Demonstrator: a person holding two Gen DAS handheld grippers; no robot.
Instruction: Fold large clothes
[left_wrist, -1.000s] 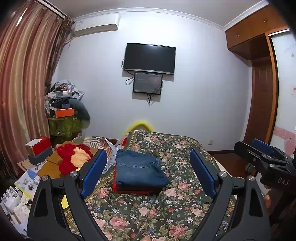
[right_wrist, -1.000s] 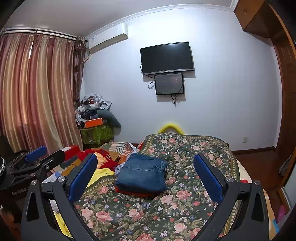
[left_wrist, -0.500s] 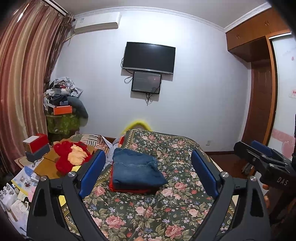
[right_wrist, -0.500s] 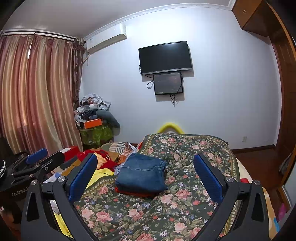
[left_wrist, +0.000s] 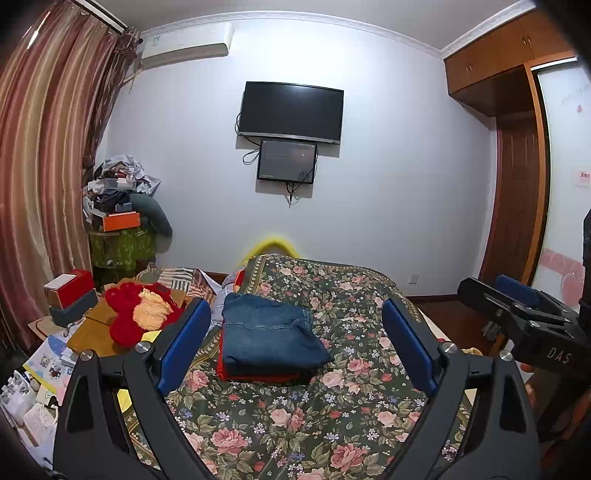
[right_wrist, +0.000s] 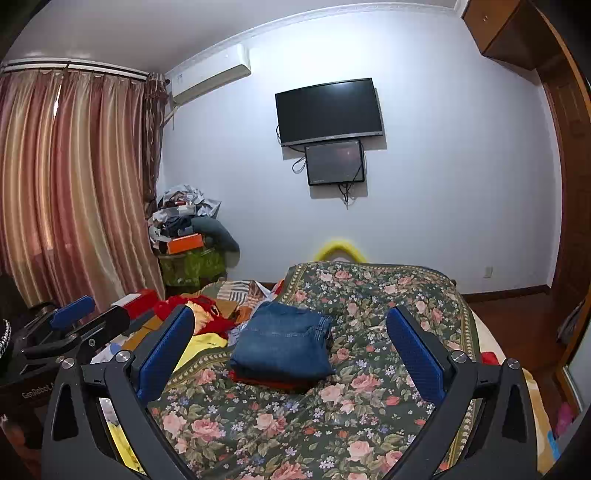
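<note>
both grippers are just hanging in the air over the bed, nothing in either one. left gripper (left_wrist: 295, 347) has its blue pads spread wide apart, same deal with the right gripper (right_wrist: 291, 354), fully released. the folded jeans (left_wrist: 271, 336) sit on top of a folded red garment (left_wrist: 258, 376), a neat little stack on the floral bedspread (left_wrist: 332, 424), toward its left side and well ahead of both sets of fingers. off the left edge of the bed there's a messy pile of red and yellow clothes (right_wrist: 203, 317). black tv (left_wrist: 291, 111) on the far wall, striped curtains (right_wrist: 74, 184) on the left.
</note>
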